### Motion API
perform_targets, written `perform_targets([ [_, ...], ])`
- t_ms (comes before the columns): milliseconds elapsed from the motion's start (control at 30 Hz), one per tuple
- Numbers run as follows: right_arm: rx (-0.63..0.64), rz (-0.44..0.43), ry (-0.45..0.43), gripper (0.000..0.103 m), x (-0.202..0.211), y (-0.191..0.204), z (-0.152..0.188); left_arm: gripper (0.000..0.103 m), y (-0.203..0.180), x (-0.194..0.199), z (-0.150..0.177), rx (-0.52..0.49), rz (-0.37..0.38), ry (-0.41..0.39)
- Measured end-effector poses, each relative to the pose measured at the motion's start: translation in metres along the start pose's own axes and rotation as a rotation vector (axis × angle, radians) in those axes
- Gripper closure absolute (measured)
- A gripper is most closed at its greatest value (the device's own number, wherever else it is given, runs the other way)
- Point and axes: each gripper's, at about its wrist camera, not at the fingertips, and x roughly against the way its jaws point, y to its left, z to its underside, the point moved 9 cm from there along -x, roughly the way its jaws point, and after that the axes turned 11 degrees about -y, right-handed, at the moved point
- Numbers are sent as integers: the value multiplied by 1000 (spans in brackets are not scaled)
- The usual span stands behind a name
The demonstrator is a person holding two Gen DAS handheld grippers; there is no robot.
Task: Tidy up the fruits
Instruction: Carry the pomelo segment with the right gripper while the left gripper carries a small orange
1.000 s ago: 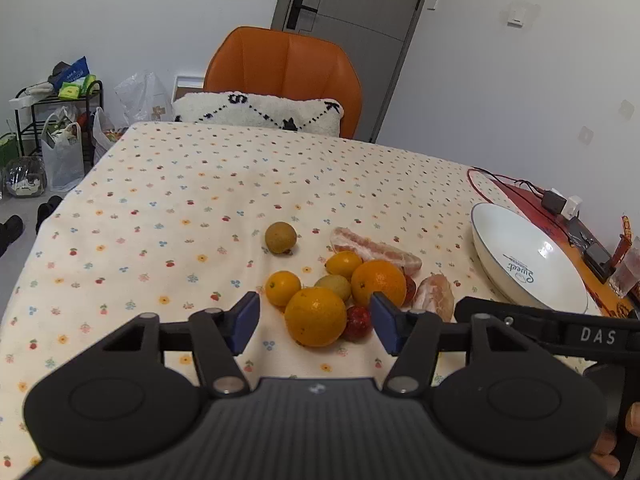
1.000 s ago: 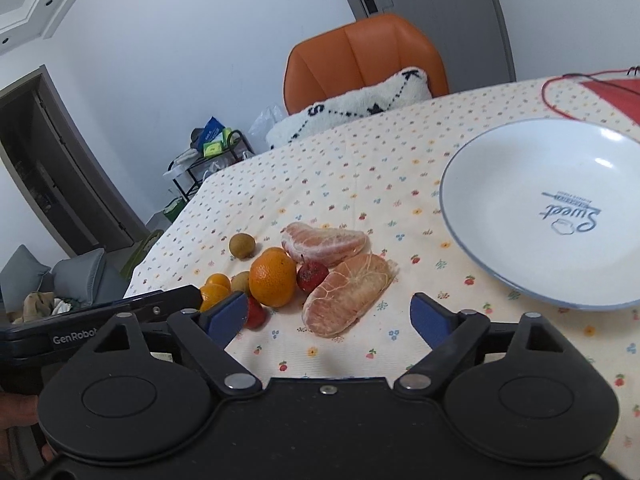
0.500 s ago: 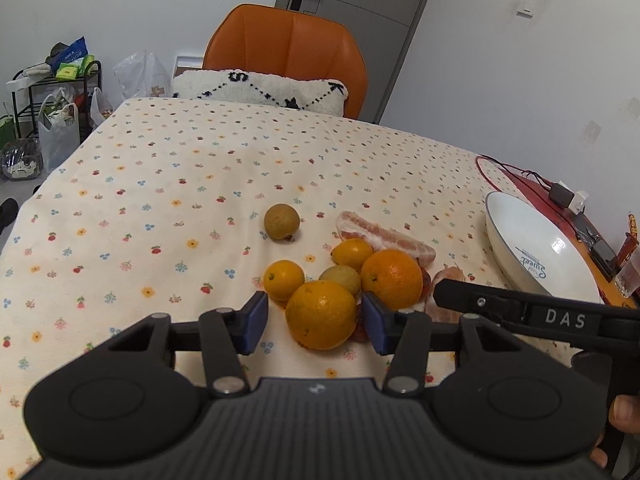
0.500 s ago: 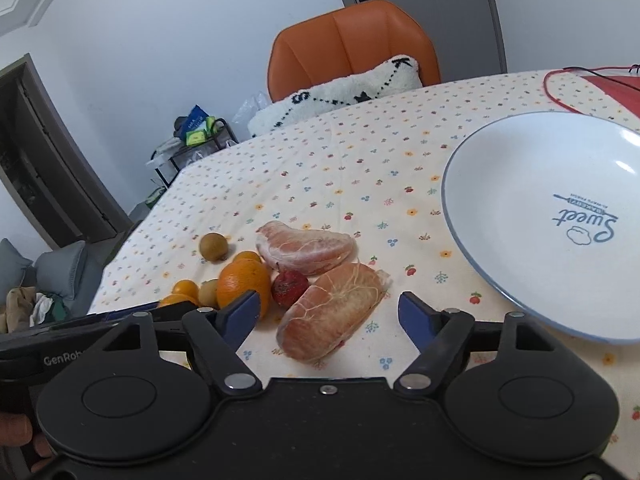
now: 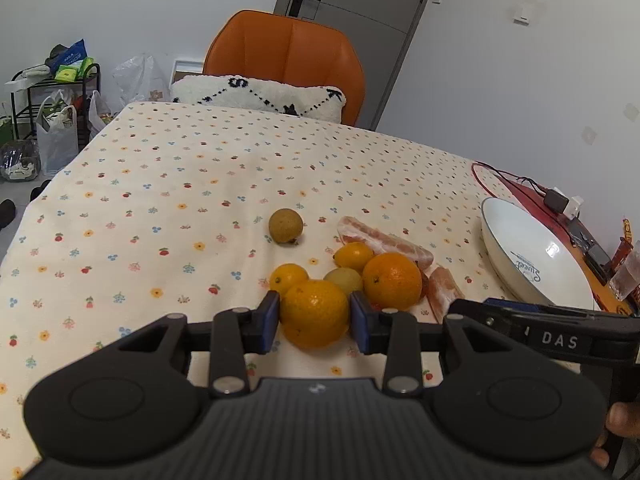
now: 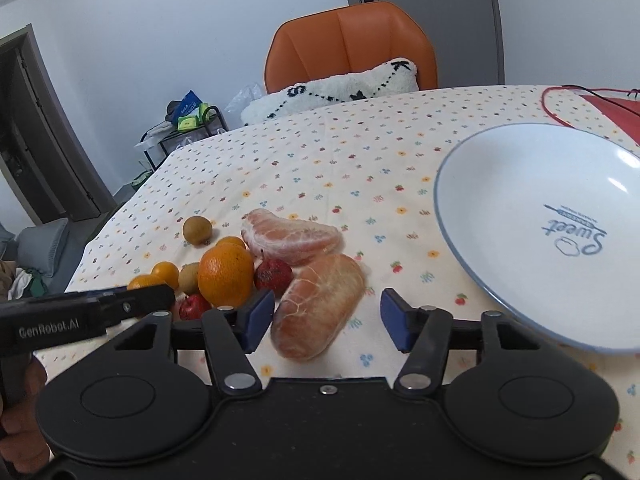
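Note:
A pile of fruit lies on the patterned tablecloth. My left gripper (image 5: pixel 314 316) is shut on the nearest orange (image 5: pixel 314 312), its blue pads touching both sides. Behind it lie a second orange (image 5: pixel 392 280), small mandarins (image 5: pixel 288 276), a brown round fruit (image 5: pixel 285 225) and peeled pomelo segments (image 5: pixel 384 240). My right gripper (image 6: pixel 326 320) is open around the near pomelo segment (image 6: pixel 318 304), pads apart from it. A second pomelo segment (image 6: pixel 292 236) and a red fruit (image 6: pixel 273 274) lie behind. The white plate (image 6: pixel 520 208) is to the right.
An orange chair (image 5: pixel 286 56) with a white cushion (image 5: pixel 260 94) stands at the table's far edge. Red cables and chargers (image 5: pixel 556 200) lie beyond the plate at the right. A rack with bags (image 5: pixel 52 92) stands on the floor to the left.
My left gripper moved forward and closed on the nearest orange. My right gripper moved forward and narrowed around the near pomelo segment.

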Motion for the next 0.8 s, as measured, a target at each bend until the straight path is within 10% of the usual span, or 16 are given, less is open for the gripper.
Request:
perform_targets([
  [600, 51, -2, 15, 48, -9, 11, -1, 67, 7, 8, -7, 15, 9, -23],
  [800, 56, -3, 8, 68, -11, 10, -3, 67, 6, 14, -12, 14, 16, -39],
])
